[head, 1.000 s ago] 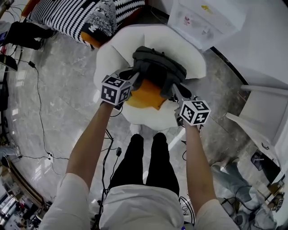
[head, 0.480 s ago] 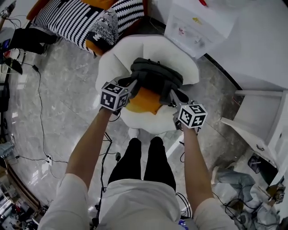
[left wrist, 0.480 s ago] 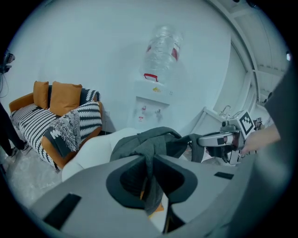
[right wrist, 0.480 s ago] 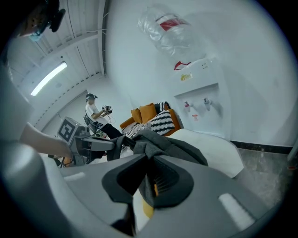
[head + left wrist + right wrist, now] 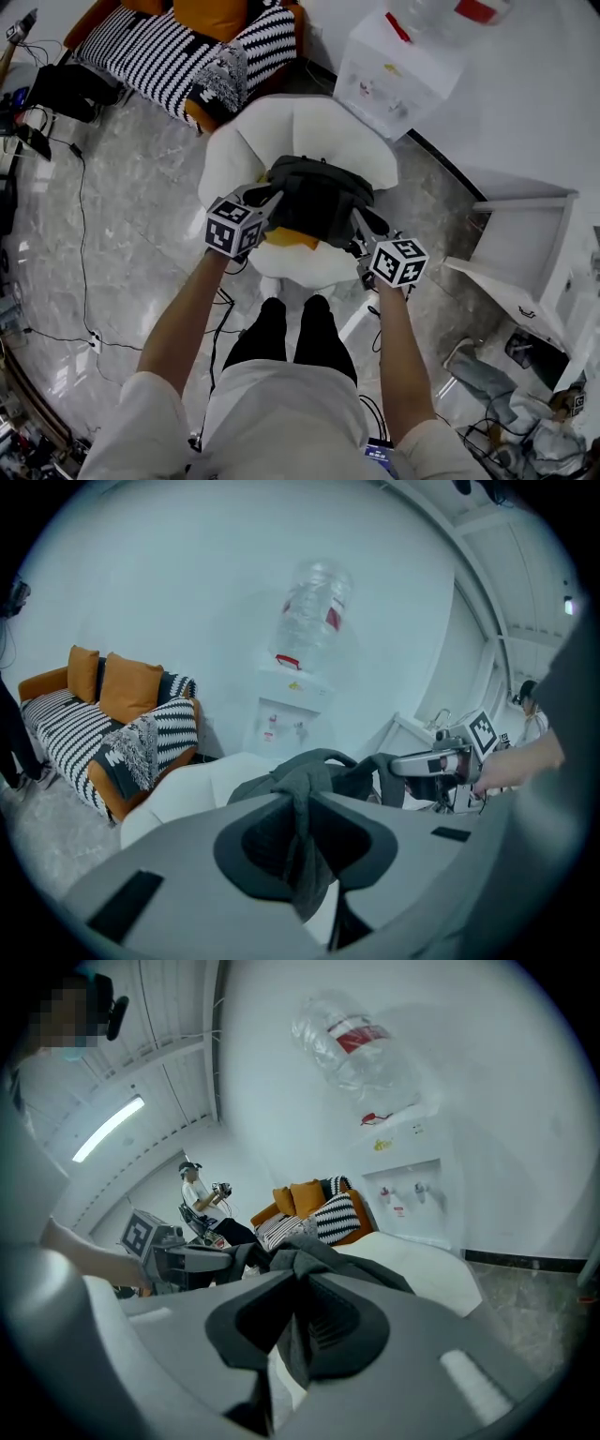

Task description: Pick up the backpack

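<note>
The backpack [image 5: 319, 199] covers most of an orange pad [image 5: 291, 239] (perhaps a cushion).

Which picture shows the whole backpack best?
The head view: the whole backpack shows, held between left gripper and right gripper above the white chair. Each gripper view shows only its top and a fold pinched in the jaws.
</note>
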Demonstrator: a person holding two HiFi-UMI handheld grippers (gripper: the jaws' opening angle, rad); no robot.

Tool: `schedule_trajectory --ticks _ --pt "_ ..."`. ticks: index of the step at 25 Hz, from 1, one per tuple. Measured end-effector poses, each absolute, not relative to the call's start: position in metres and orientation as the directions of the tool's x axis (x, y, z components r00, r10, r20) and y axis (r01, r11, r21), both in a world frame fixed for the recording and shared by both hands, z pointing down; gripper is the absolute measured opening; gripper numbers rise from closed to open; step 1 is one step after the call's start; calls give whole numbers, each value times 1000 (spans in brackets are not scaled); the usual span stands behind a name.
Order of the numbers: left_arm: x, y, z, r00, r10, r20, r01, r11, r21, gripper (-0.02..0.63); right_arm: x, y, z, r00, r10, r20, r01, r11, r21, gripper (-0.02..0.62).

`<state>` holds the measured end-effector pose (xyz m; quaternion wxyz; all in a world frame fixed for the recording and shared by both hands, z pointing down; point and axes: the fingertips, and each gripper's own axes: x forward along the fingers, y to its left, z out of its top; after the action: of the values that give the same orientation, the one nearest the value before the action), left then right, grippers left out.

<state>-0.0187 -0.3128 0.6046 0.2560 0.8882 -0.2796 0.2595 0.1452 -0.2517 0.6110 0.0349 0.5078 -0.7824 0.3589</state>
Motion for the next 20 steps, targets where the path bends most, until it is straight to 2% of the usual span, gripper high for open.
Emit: schedule_trajectory --ticks 10,20 --pt "-31 -283 554 732 -384 563 -613 -732 297 46 135 -225 570 -504 -775 382 -799 251 -546 38" --pt "-36 -278 492 756 -441 484 -609 -746 271 46 131 -220 507 -516 -793 324 -809 326 -489 38"
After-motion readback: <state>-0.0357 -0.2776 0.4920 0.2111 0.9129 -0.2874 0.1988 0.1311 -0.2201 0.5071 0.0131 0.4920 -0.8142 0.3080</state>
